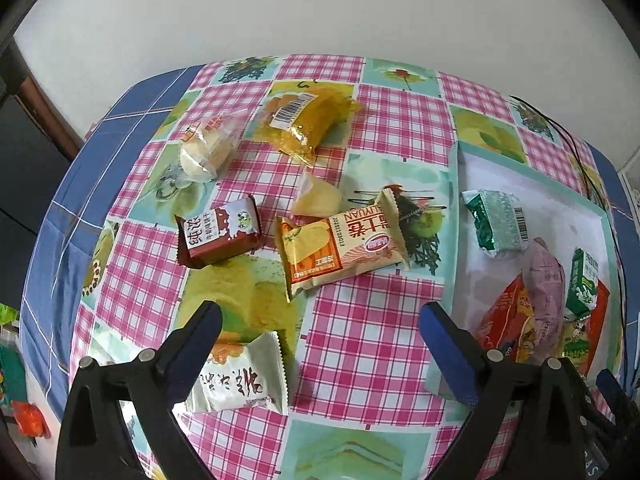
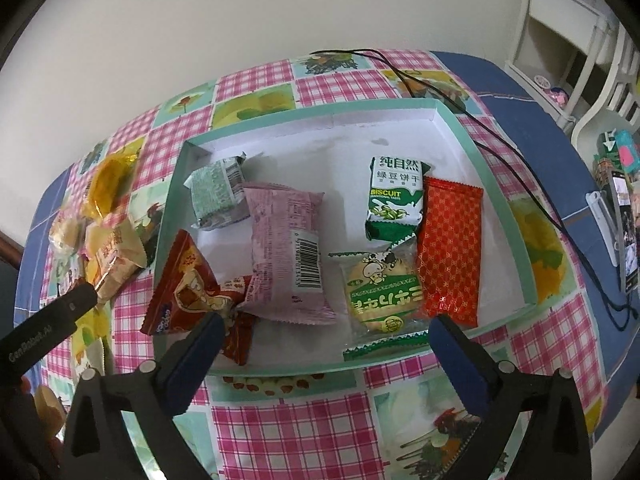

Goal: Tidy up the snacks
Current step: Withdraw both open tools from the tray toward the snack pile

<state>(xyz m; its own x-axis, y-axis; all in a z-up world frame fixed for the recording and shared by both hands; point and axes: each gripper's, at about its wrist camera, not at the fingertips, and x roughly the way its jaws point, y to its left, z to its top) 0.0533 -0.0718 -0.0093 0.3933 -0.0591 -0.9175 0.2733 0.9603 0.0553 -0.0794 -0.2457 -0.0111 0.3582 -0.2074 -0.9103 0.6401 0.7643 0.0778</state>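
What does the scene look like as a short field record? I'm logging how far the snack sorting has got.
surface: table under a checked cloth
container: shallow teal-rimmed box, open top
in the box: green biscuit packet, red patterned packet, pink packet, round cracker packet, others
still on the cloth: brown packet, orange-and-cream packet, white packet, yellow bag, others
left gripper: open, empty
right gripper: open, empty, over the box's near edge
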